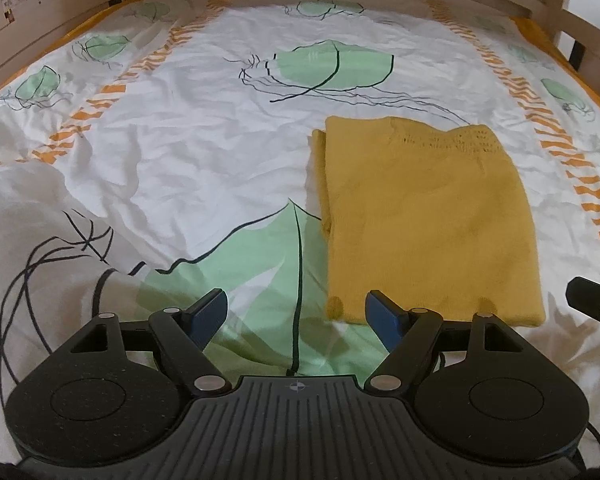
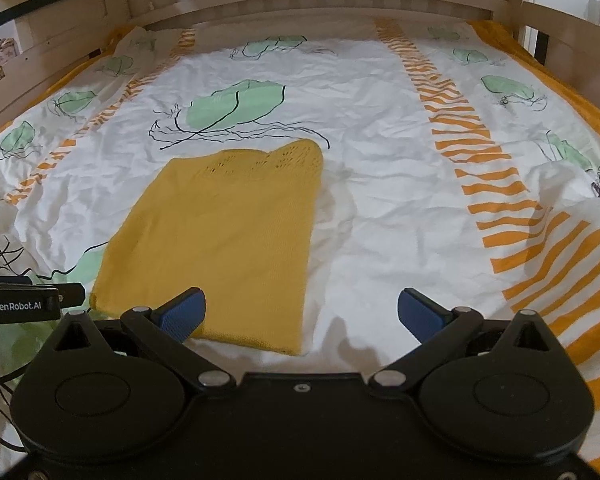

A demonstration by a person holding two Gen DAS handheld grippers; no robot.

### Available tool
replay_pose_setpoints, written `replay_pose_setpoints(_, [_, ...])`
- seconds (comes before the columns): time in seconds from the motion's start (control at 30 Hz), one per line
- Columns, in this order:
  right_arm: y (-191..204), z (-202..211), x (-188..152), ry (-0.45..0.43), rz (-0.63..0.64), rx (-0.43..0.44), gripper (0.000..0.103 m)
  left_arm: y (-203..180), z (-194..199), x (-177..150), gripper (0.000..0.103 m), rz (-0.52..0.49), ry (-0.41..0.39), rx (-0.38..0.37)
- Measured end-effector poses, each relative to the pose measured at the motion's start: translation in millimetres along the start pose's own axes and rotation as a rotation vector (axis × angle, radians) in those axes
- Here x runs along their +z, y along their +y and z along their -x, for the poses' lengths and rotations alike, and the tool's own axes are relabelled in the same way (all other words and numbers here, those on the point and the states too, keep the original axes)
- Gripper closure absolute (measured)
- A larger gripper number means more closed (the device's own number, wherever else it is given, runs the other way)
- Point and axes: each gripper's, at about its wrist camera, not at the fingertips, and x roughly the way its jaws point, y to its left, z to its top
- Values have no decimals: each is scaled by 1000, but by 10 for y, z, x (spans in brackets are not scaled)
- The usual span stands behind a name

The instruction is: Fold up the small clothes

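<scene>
Currently both tools idle above the near hem. Yellow knit top [image 1: 424, 216] lies flat on the printed bedsheet [image 1: 204, 152], already narrowed into a long rectangle, lace neckline at the far end. Left gripper [image 1: 296, 316] spread wide, nothing between its pads, poised just off the near-left corner. Right gripper [image 2: 300, 314] likewise released and empty, straddling the near-right corner. Likely placement: one tool per hem corner, ready to pinch and carry the hem toward the neckline.

garment [image 1: 424, 216]: flat on your bed [image 1: 204, 152], folded
left gripper [image 1: 296, 314]: at its near-left corner
right gripper [image 2: 300, 314]: at its near-right corner
</scene>
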Motion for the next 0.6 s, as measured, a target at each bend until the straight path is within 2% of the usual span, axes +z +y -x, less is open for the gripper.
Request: replay_pose_setpoints(0.6, [22,-144,-1,44,-31,17,1,45,-111,13,28,44,20,-28])
